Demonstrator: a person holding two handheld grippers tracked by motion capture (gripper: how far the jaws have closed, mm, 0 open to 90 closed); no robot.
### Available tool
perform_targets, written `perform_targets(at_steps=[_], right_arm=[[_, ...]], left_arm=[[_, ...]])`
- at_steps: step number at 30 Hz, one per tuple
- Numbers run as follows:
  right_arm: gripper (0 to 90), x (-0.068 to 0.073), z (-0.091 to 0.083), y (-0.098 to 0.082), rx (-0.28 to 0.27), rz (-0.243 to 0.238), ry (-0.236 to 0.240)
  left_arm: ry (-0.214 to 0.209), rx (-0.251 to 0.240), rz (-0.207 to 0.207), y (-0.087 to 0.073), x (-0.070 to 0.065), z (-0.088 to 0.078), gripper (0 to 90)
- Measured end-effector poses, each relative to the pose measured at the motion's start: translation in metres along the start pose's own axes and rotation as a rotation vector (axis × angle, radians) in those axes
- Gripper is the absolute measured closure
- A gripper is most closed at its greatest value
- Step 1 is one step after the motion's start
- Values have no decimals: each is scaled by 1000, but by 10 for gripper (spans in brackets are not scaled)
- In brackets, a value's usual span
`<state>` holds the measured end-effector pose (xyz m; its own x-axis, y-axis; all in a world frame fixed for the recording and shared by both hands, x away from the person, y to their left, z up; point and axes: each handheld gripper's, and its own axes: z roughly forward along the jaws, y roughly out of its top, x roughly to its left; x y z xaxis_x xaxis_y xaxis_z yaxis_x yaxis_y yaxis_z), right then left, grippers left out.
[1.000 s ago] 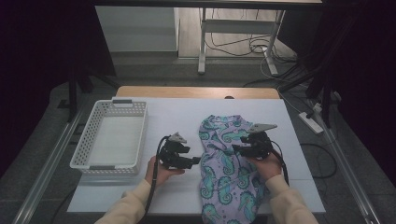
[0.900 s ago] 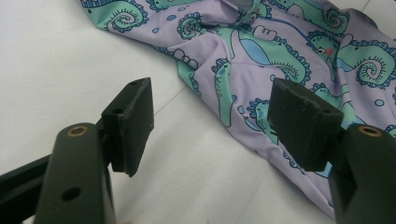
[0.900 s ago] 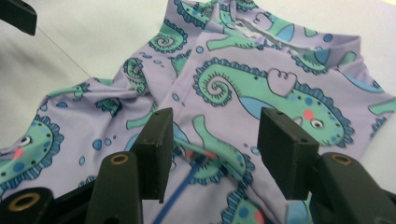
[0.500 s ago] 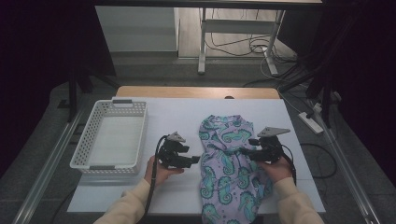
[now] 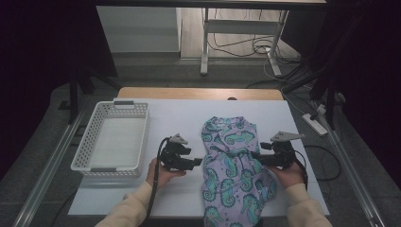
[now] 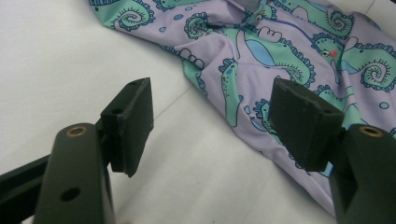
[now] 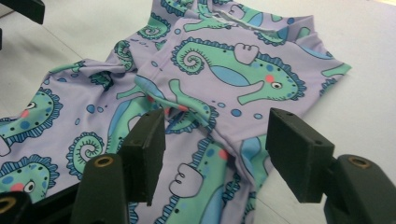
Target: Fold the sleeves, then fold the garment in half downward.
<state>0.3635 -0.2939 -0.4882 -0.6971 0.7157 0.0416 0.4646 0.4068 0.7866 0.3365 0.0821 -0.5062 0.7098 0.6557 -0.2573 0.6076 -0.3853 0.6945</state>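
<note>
A lilac cloth printed with green seahorses (image 5: 234, 172) lies rumpled on the white table, and its near end reaches the front edge. My left gripper (image 5: 197, 162) rests open just left of the cloth's edge and points at it. In the left gripper view the jaws (image 6: 210, 112) stand wide over bare table, with the cloth (image 6: 280, 51) beyond them and under the right jaw. My right gripper (image 5: 256, 155) is at the cloth's right side. Its jaws (image 7: 215, 135) have just been opening, and they hover over the cloth (image 7: 224, 70) without pinching it.
A white slatted basket (image 5: 81, 146) stands empty at the table's left. The white table cover (image 5: 175, 116) has a wooden strip behind it. Cables and a power strip (image 5: 314, 124) lie on the floor to the right.
My right gripper has slid to the right, from the cloth's middle to its right side, and its jaws stand wider. The left gripper has stayed still.
</note>
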Motion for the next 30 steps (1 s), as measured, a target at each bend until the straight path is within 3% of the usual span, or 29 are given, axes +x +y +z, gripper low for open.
perform_targets(at_steps=[10, 17, 25, 30], right_arm=[[369, -7, -3, -4, 14, 6, -27], [358, -17, -7, -12, 33, 39, -58], [341, -25, -5, -21, 87, 66, -87], [338, -26, -1, -22, 106, 76, -80]], left_arm=[[-1, 4, 11, 4, -3, 5, 312], [-5, 10, 16, 6, -5, 11, 309], [-7, 36, 13, 10, -11, 26, 302], [13, 54, -17, 15, -10, 41, 302]])
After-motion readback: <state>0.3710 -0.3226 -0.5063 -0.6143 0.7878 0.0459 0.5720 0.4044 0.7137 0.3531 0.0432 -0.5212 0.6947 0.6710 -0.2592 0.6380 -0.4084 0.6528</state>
